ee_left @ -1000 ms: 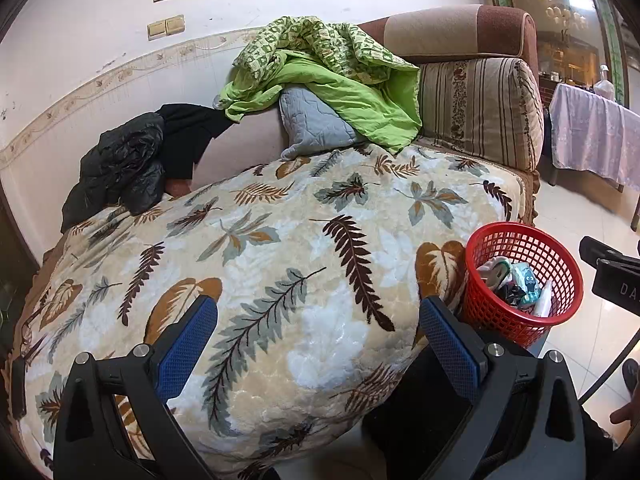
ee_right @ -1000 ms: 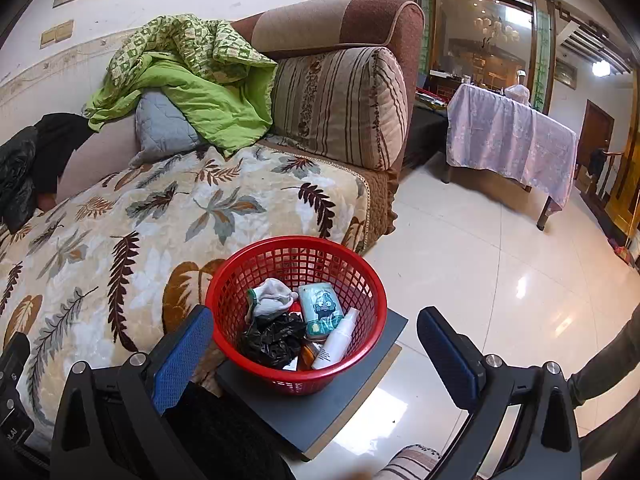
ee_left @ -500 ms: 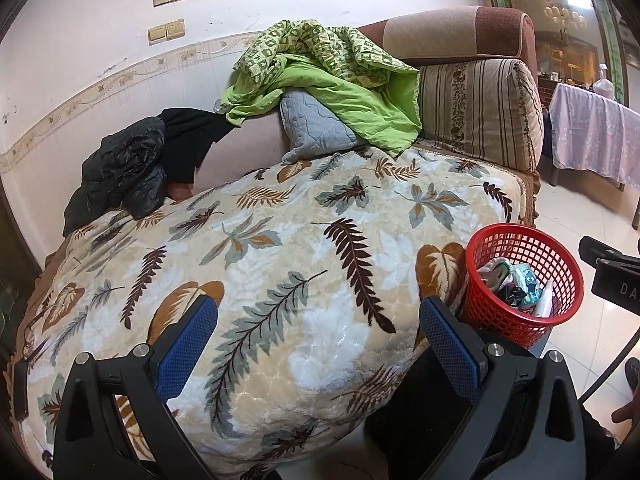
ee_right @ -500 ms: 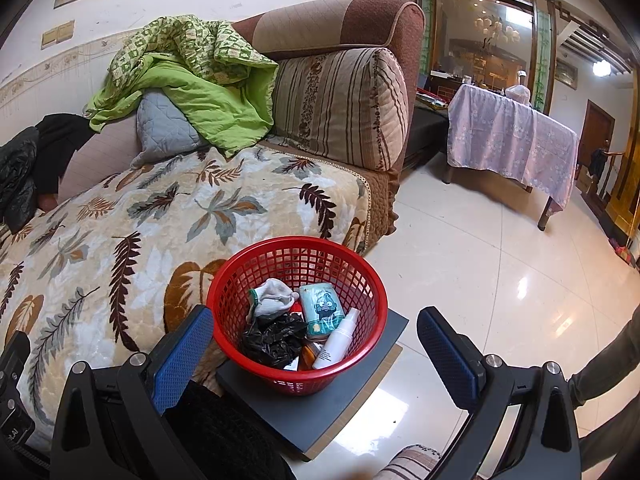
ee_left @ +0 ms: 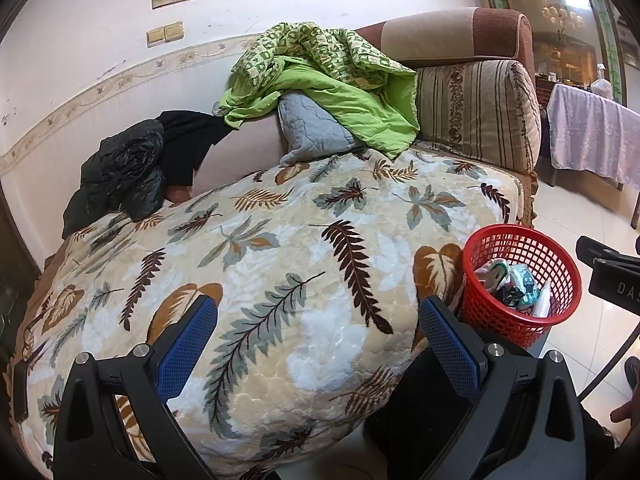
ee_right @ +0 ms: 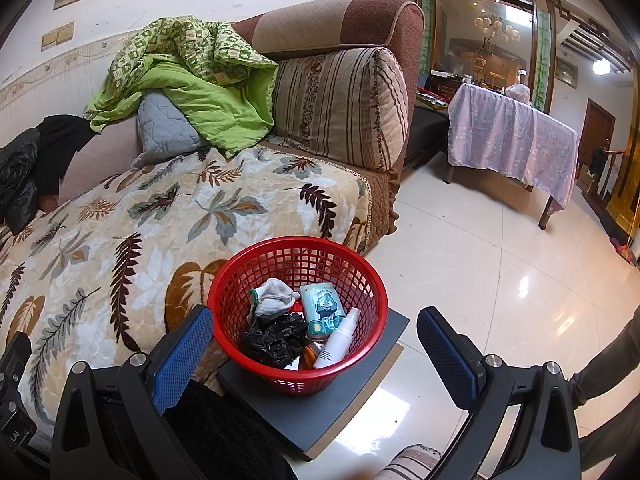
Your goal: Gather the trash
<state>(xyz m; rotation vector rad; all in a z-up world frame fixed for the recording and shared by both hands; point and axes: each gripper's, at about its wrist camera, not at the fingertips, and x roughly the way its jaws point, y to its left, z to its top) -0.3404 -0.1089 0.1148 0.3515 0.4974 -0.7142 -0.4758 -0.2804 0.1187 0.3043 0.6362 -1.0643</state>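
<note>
I see a sofa (ee_left: 460, 32) covered by a leaf-print blanket (ee_left: 280, 264), with a green quilt (ee_left: 320, 80), grey pillow (ee_left: 312, 132) and black jacket (ee_left: 120, 168) on it. Beside it, a red basket (ee_right: 298, 312) sits on a dark board (ee_right: 320, 408).

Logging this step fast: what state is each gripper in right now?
Left gripper: open, holding nothing, over the sofa blanket.
Right gripper: open, holding nothing, in front of the red basket.

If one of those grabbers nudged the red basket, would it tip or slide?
The red basket looks like thin mesh plastic holding only small trash, so it is probably light. It sits on a smooth dark board, so a low push would likely slide it. A push at its wider rim might tip it.
</note>
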